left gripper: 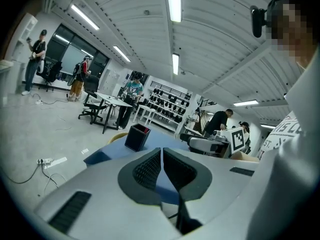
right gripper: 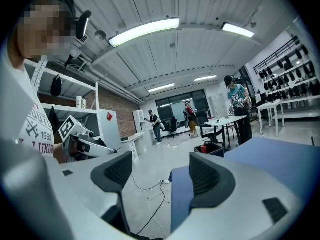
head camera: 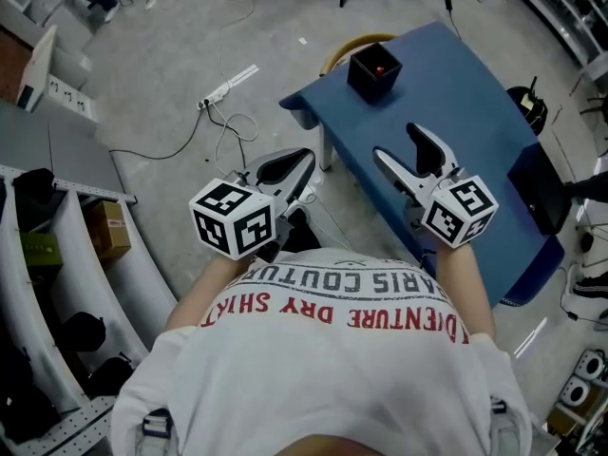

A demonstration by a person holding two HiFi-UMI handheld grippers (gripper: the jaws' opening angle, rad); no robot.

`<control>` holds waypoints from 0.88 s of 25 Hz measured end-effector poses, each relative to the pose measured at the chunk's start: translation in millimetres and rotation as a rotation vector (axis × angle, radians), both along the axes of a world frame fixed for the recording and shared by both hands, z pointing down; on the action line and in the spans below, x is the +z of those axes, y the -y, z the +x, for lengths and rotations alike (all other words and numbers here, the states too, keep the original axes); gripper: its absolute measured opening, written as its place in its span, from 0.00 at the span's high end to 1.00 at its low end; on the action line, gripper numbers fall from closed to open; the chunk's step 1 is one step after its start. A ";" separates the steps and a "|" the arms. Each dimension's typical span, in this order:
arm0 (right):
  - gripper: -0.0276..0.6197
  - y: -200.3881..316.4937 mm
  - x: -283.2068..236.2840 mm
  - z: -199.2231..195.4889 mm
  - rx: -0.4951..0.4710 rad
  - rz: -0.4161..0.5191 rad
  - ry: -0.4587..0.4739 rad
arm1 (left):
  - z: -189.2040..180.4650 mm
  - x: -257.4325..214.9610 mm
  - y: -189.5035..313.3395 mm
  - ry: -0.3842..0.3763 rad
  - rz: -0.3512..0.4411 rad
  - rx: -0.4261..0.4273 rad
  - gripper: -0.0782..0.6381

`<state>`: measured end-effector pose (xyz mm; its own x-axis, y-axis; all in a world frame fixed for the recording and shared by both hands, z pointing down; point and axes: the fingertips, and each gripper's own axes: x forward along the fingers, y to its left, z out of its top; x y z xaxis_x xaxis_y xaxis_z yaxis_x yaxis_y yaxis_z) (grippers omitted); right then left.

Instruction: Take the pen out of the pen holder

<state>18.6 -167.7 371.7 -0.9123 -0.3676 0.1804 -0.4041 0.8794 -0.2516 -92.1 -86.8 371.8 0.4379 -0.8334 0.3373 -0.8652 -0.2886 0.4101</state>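
Note:
A black square pen holder (head camera: pixel 373 71) stands at the far end of the blue table (head camera: pixel 484 112), with a red-topped pen (head camera: pixel 379 69) inside it. My right gripper (head camera: pixel 403 148) hovers open over the near part of the table, well short of the holder and holding nothing. My left gripper (head camera: pixel 302 162) is shut and empty, hanging over the floor just left of the table. In the left gripper view the jaws of the left gripper (left gripper: pixel 161 153) meet, and the holder (left gripper: pixel 137 137) lies beyond. In the right gripper view the right gripper (right gripper: pixel 162 170) gapes wide, with the holder (right gripper: pixel 216 148) far ahead.
A white power strip (head camera: pixel 226 86) and loose cables lie on the floor left of the table. A yellow chair (head camera: pixel 353 44) stands behind the table. A black device (head camera: pixel 537 190) rests at the table's right edge. Shelving (head camera: pixel 57 255) lines the left. People stand in the distance.

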 end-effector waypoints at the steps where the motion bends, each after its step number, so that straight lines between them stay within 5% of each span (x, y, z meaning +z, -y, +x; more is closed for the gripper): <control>1: 0.43 4.5 0.8 -3.1 0.001 -0.005 0.002 | -1.1 1.2 4.0 0.000 -0.004 0.007 0.84; 22: 0.52 124.2 42.9 -54.2 0.202 -0.006 -0.145 | -53.7 20.1 137.8 -0.007 -0.085 0.229 0.84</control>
